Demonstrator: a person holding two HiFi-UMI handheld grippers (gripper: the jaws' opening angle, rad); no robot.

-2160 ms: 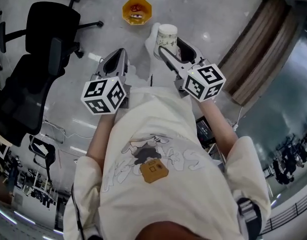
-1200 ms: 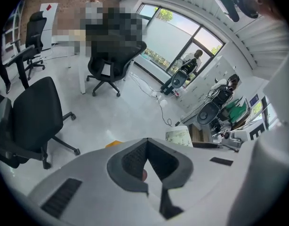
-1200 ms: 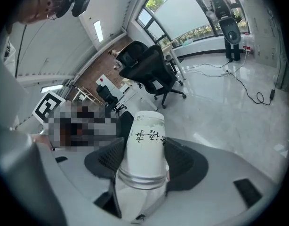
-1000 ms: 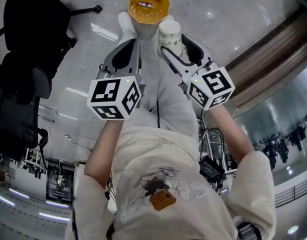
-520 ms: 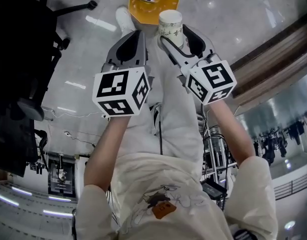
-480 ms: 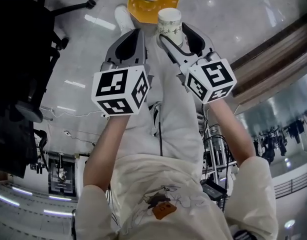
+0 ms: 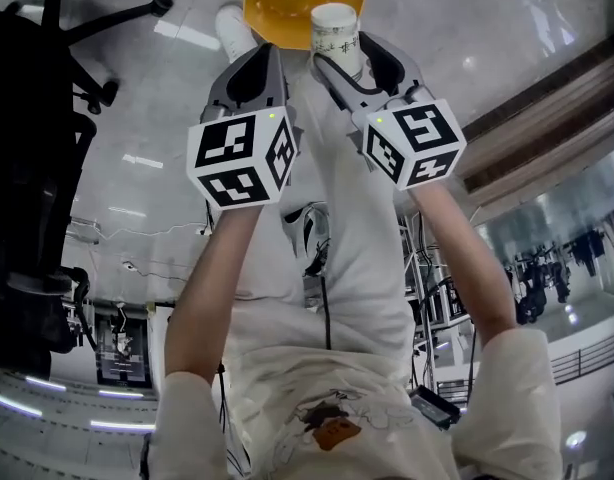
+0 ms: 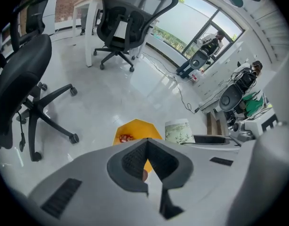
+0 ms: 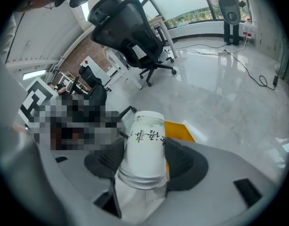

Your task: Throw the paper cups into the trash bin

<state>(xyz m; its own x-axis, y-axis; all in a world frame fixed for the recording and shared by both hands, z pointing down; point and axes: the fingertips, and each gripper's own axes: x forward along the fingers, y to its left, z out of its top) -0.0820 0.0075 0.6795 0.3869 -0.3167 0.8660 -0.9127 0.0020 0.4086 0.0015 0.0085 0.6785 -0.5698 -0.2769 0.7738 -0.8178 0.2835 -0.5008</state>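
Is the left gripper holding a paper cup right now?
No, the left gripper has its jaws closed together with nothing between them.

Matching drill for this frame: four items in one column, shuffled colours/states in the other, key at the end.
1. paper cup
2. trash bin
3. left tongs
4. office chair

A. black
B. shut, nothing between them
C. orange
D. gripped in the right tongs

Pairs: 1-D, 2-C, 3-B, 4-A

White printed paper cup (image 7: 336,30) clamped in jaws — near orange trash bin (image 7: 279,6).
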